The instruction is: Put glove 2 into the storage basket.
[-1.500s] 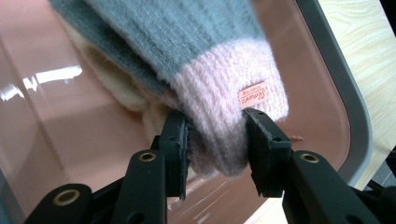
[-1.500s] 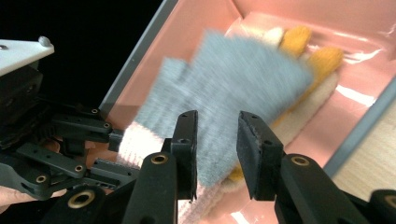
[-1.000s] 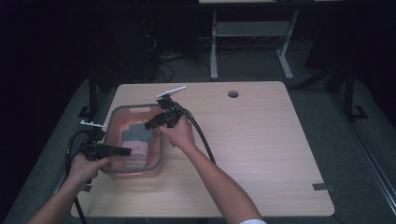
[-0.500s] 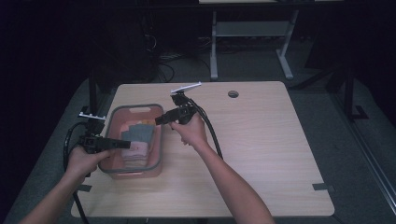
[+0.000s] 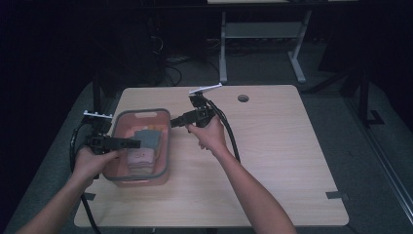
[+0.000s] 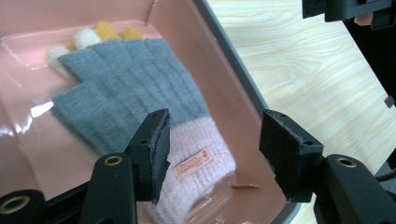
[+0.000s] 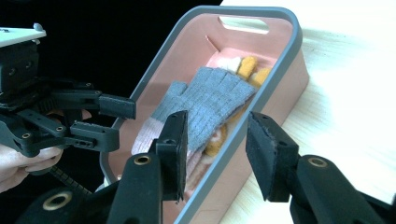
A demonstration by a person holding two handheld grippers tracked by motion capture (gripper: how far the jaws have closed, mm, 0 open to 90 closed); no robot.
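Note:
A pink bin with a grey rim (image 5: 141,111) stands on the left part of the wooden table. In it lies a grey glove with a pink cuff (image 5: 146,139) (image 6: 135,88) (image 7: 212,100), on top of another glove with yellow and white fingertips (image 7: 247,67). My left gripper (image 5: 134,143) (image 6: 212,135) hovers over the bin's left side above the pink cuff. Its jaws have just been opening and hold nothing. My right gripper (image 5: 174,122) (image 7: 217,135) hangs just right of the bin's rim (image 7: 280,51). Its jaws have also just been opening, with nothing gripped.
The table has a round cable hole (image 5: 243,98) at the back and a strip of tape (image 5: 336,195) near its right front corner. A black cable (image 5: 229,136) trails from the right gripper along the forearm. Metal table legs (image 5: 223,48) stand on the dark floor behind.
My right gripper has drawn back to the right, from over the glove to beside the bin. My left gripper has lifted slightly. Both pairs of jaws stand wider apart.

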